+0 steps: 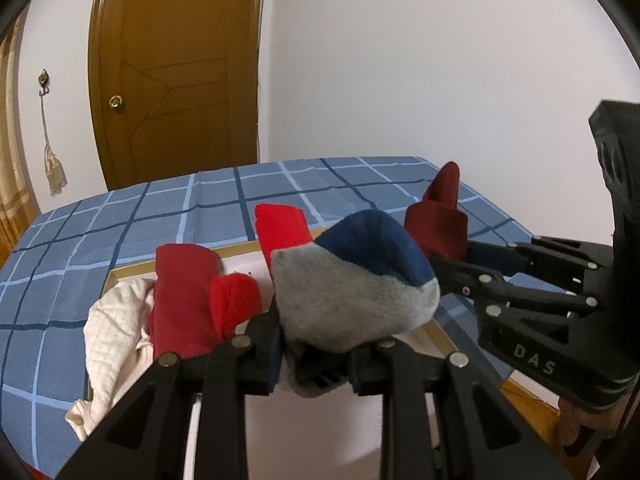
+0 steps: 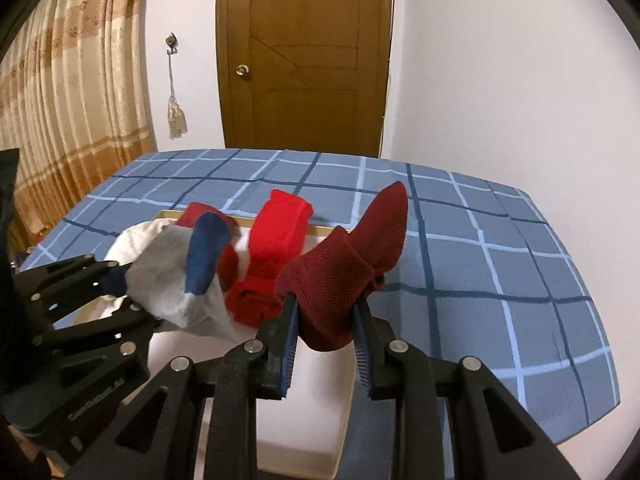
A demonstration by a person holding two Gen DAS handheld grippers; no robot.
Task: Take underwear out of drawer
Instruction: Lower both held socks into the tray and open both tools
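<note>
Two hand-held grippers each lift a piece of clothing above an open drawer (image 2: 304,364) that rests on a bed covered in a blue checked sheet (image 2: 500,264). The left gripper (image 1: 316,356) is clamped tight on a grey sock with a navy toe (image 1: 352,284), which bulges up between its blue-padded jaws. The right gripper (image 2: 326,336) is closed, jaws a little apart, around a dark red sock (image 2: 344,272), whose toe points up and away toward the far wall. The two grippers hang side by side, near each other, each in the other's camera view. Below and behind them, the light, wood-rimmed drawer holds a bright red sock (image 2: 276,236) standing against its far edge, another red piece (image 1: 180,300) and a crumpled white garment (image 1: 116,336) spilling over the left rim. Behind the bed stand a brown wooden door (image 2: 304,56), a white wall with a hook and hanging tassel (image 2: 176,116), and striped curtains (image 2: 68,92) at left.
</note>
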